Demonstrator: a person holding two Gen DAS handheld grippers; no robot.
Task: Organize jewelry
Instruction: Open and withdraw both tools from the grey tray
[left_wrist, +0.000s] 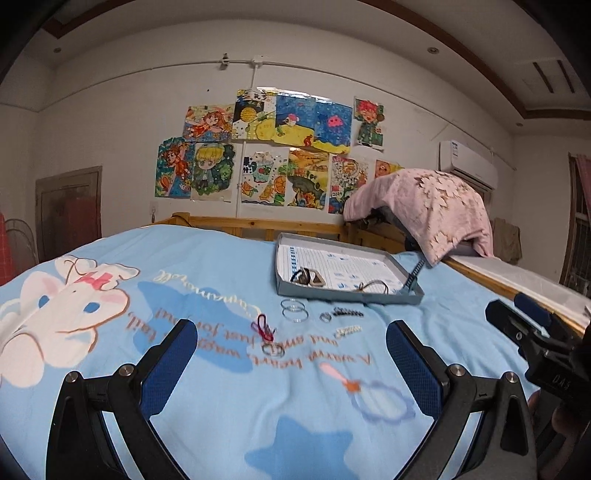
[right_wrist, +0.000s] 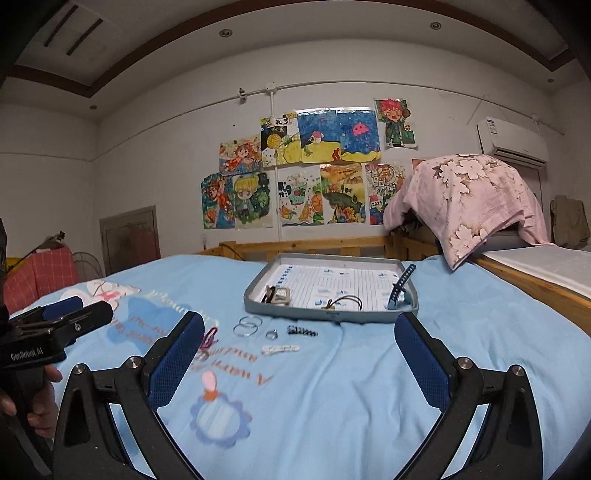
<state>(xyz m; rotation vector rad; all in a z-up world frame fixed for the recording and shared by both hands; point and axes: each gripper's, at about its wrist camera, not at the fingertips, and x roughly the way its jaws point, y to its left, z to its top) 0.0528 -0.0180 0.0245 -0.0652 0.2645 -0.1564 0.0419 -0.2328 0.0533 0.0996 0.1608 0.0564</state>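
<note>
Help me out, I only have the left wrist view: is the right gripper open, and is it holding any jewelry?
Observer: The right gripper is wide open, with nothing between its jaws; only the blanket lies beyond.
Operator: Who carries the left gripper?
Observer: A hand wraps its handle, at the left edge of the right wrist view.
Operator: And the dark strip in the tray?
Observer: It is a blue strap, leaning in the tray's right corner.
</note>
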